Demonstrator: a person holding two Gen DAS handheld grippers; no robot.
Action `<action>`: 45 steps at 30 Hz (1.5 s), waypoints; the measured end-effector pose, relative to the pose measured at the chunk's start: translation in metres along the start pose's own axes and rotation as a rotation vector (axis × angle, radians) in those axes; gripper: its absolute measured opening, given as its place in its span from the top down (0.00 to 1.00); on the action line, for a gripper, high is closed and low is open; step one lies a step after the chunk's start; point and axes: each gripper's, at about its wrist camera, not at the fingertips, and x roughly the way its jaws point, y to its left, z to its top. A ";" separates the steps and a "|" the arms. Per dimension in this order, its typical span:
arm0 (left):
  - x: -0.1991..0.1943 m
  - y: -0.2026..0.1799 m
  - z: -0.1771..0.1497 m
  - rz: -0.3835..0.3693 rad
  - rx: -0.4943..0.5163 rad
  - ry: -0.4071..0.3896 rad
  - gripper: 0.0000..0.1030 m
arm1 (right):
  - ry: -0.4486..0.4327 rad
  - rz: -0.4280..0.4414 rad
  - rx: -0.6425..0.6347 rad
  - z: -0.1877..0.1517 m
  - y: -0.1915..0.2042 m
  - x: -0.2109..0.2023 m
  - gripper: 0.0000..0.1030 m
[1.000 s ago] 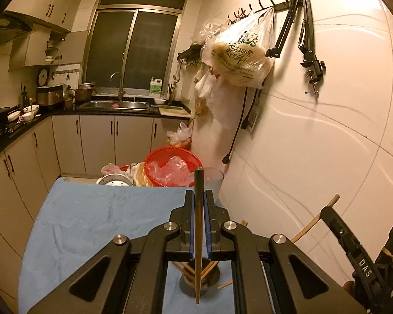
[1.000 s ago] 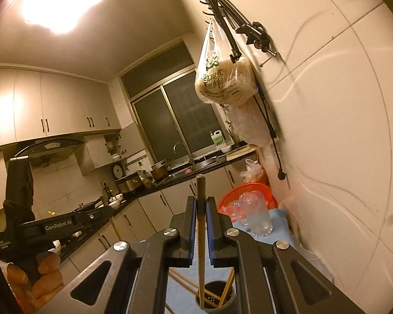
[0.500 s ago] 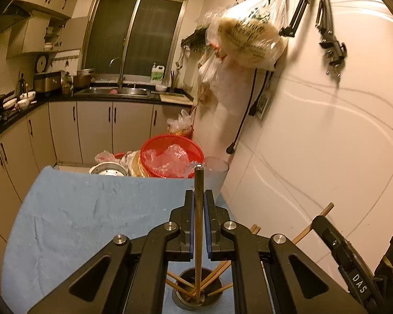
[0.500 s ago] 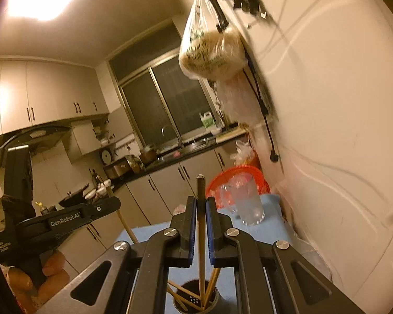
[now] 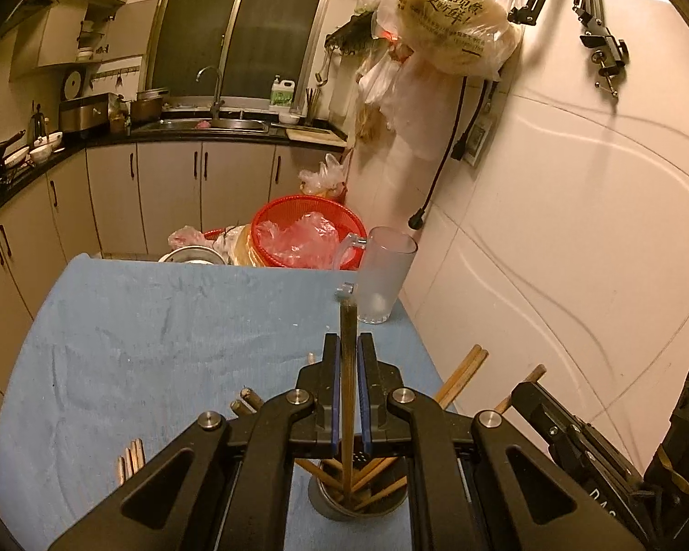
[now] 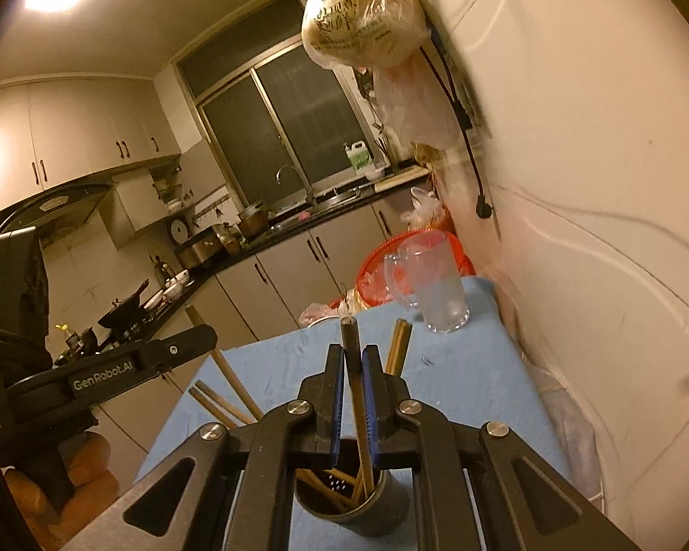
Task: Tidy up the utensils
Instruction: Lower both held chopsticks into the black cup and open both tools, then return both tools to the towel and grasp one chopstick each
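Blue towel-covered table (image 5: 160,321) under us, both the left claw (image 5: 348,395) and right claw (image 6: 352,395) are clamped on a chopstick (image 5: 347,367) apiece, tips down in the metal cup (image 5: 358,503), so next we probably just loosen and drop them in.

Between the right gripper (image 6: 353,395) fingers (image 6: 334,395) stands a chopstick (image 6: 354,381), its lower end inside the metal holder (image 6: 351,503) below them; a glass mug (image 6: 436,284) sits beyond.

Black tongs (image 5: 349,395) with blue pads (image 5: 334,406), silver screws, white "GenRobot.AI" lettering.
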 end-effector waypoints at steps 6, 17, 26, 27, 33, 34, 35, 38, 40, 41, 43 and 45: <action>-0.027 0.004 0.004 -0.016 -0.008 -0.043 0.73 | -0.059 -0.001 -0.003 0.010 0.007 -0.025 0.90; -0.113 0.051 -0.027 0.064 -0.037 -0.184 0.53 | -0.105 0.060 -0.075 -0.023 0.056 -0.068 0.51; -0.080 0.173 -0.121 0.276 -0.214 0.059 0.53 | 0.187 0.076 -0.194 -0.130 0.100 0.009 0.48; -0.073 0.187 -0.132 0.283 -0.245 0.094 0.53 | 0.217 0.075 -0.204 -0.141 0.102 0.018 0.48; -0.041 0.219 -0.161 0.251 -0.279 0.244 0.54 | 0.377 0.041 -0.181 -0.185 0.096 0.068 0.57; -0.036 0.219 -0.161 0.250 -0.273 0.249 0.54 | 0.386 0.040 -0.170 -0.187 0.095 0.070 0.57; -0.030 0.218 -0.159 0.248 -0.262 0.254 0.54 | 0.391 0.042 -0.160 -0.188 0.093 0.071 0.57; -0.006 0.215 -0.155 0.221 -0.237 0.294 0.59 | 0.385 0.035 -0.165 -0.189 0.094 0.068 0.57; 0.008 0.211 -0.155 0.224 -0.221 0.312 0.61 | 0.385 0.032 -0.167 -0.187 0.093 0.066 0.57; 0.018 0.210 -0.154 0.227 -0.211 0.324 0.62 | 0.386 0.032 -0.167 -0.187 0.093 0.066 0.57; 0.031 0.210 -0.152 0.229 -0.198 0.341 0.67 | 0.387 0.032 -0.169 -0.184 0.095 0.064 0.57; 0.044 0.207 -0.150 0.232 -0.188 0.360 0.71 | 0.387 0.028 -0.173 -0.182 0.093 0.063 0.57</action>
